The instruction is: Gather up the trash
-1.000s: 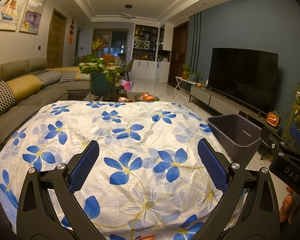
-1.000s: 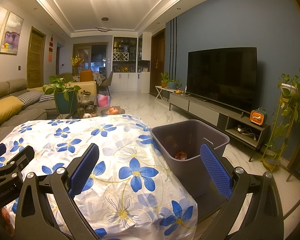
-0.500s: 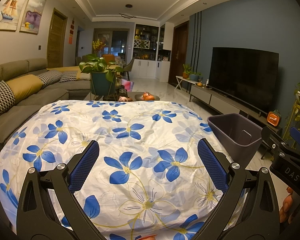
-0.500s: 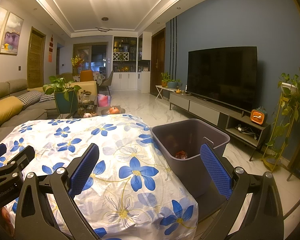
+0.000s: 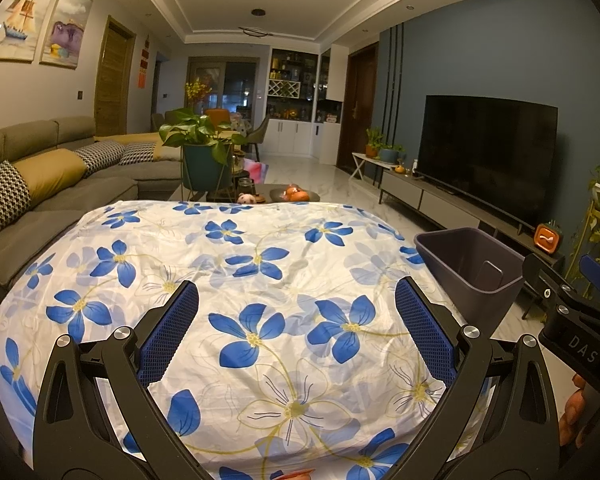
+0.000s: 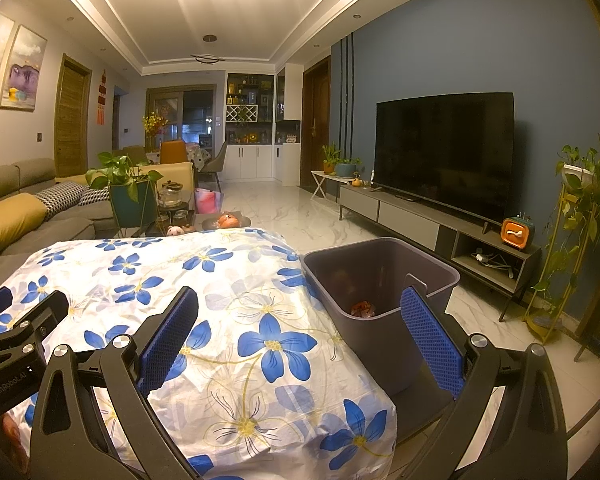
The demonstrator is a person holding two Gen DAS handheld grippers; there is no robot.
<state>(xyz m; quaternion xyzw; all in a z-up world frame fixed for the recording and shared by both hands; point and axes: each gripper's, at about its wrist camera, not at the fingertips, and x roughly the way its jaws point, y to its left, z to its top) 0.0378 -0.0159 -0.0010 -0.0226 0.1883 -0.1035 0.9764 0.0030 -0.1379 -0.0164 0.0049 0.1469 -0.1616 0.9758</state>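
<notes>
Grippers at rest above a cleared surface: the left gripper and the right gripper, both black-framed with blue mesh pads, hang side by side with jaws spread wide and nothing between them, over a worktop draped in a white cloth printed with blue flowers.

The dark grey rectangular plastic bin stands on the floor hard against the cloth's right-hand edge, upright, its mouth open to the ceiling. Its long axis appears to run away from the cameras, roughly in line with the cloth's edge. At the bottom of the bin lies one small crumpled orange-and-white scrap of trash; its own lie and any long axis are too small to make out.

No loose trash shows on the cloth from either wrist view, so collection looks finished or close to it. A sliver of something orange at the very bottom edge of the left wrist view cannot be identified. Beyond the cloth's far edge, a dish of orange fruit and a small pink figure sit on a low table and read as household things, not rubbish.

Doing this step well would mean sweeping the near edge of the cloth for leftovers, jaws kept wide, and carrying any find over the bin's mouth before letting go.
</notes>
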